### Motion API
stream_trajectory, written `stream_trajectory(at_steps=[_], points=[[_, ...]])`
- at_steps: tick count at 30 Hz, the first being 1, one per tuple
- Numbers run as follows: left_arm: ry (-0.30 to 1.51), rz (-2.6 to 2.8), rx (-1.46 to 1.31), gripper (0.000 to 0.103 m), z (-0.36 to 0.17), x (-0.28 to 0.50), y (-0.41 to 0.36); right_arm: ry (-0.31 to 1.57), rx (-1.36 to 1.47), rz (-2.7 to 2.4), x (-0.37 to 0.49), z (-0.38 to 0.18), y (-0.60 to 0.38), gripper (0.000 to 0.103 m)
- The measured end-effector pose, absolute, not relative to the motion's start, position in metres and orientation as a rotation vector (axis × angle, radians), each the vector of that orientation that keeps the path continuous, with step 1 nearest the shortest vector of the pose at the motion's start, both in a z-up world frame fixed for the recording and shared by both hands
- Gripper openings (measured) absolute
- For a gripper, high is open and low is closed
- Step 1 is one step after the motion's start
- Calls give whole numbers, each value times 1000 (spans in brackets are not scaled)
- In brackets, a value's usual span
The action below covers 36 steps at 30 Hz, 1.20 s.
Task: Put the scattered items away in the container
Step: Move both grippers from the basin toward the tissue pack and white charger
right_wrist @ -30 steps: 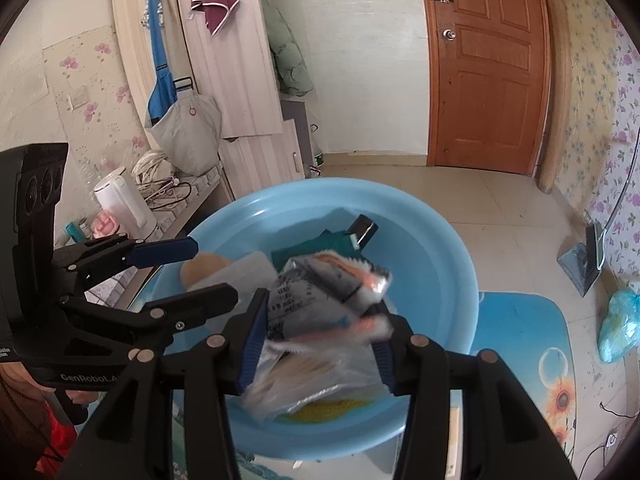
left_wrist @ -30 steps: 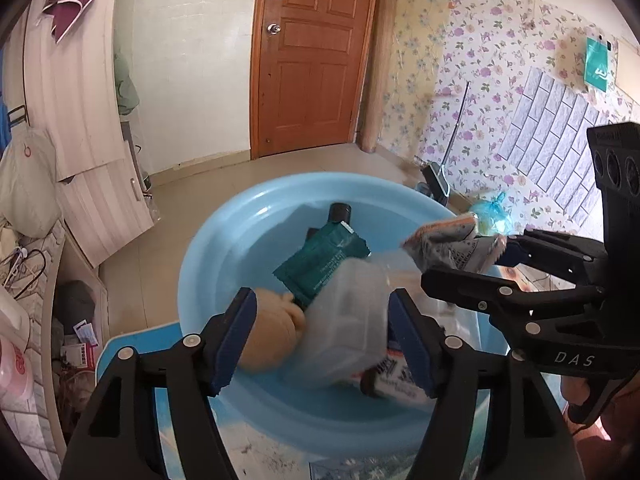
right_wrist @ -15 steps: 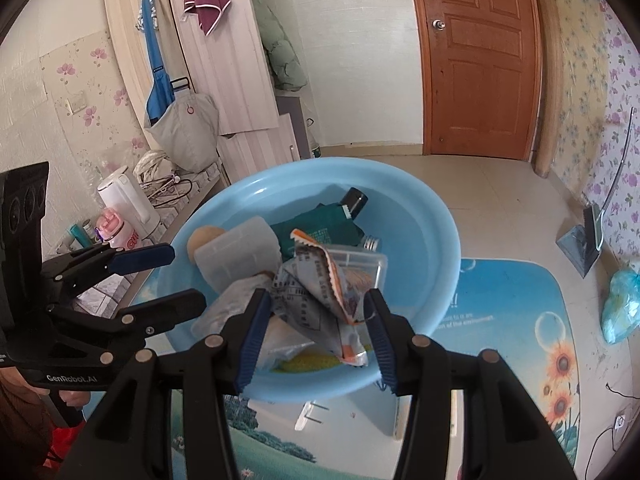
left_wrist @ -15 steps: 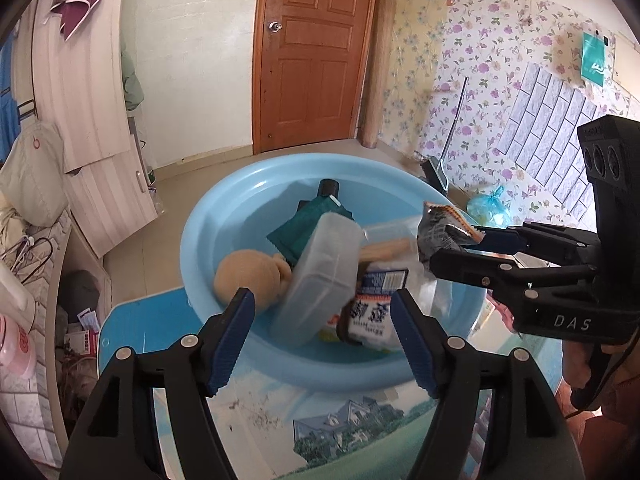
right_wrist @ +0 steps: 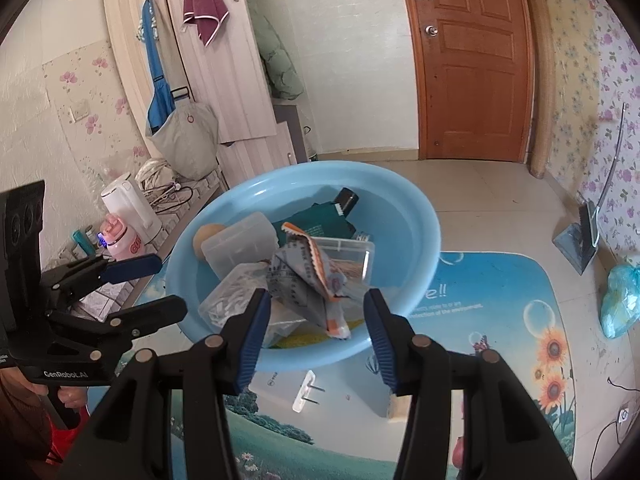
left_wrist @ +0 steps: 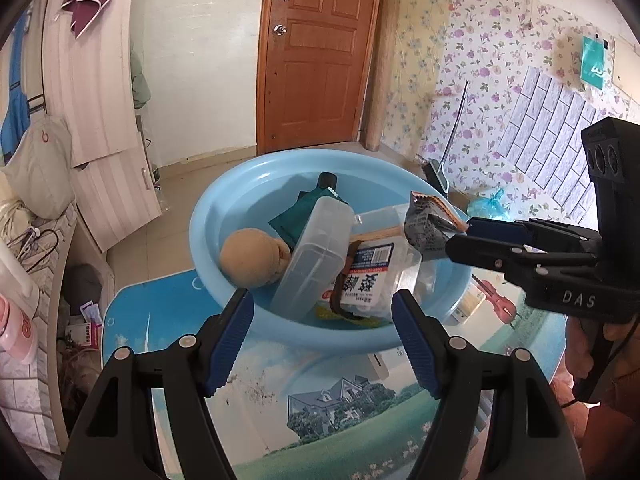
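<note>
Right wrist view: we see basin (right_wrist: 416, 216) heaped, packet (right_wrist: 308, 276) on top. Both grippers (right_wrist: 316, 320) (left_wrist: 322, 338) spread, empty. Small box (right_wrist: 398, 402) near basin rim left.

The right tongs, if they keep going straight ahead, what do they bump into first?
Probably the grey and orange snack packet, lying on top of the pile in the blue basin. The right tongs are open and empty; depth is hard to judge.
</note>
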<state>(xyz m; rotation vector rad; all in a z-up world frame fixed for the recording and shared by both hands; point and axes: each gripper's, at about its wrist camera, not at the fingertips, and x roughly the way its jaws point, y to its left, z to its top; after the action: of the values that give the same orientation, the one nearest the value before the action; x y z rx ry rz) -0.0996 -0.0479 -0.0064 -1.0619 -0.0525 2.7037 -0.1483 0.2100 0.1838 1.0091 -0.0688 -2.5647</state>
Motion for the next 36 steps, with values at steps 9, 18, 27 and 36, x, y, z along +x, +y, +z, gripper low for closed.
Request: stream_trajectory(at_steps=[9,18,27,36], points=[[-58,2698,-1060,78,-11,-83,-50,-122,1038,-2602,-136,177,237,48],[-19,2665,-1062,80,-18,-72,-40,-189,1092,-2642,-130,164,265,48],[-27,2643,-1131,81,-34,-69,-35,-193,1173,-2629,-123,142,275,48],[-62,2629,-1226,81,-57,-72,-28,-200,1224,-2627,-120,128,283,48]])
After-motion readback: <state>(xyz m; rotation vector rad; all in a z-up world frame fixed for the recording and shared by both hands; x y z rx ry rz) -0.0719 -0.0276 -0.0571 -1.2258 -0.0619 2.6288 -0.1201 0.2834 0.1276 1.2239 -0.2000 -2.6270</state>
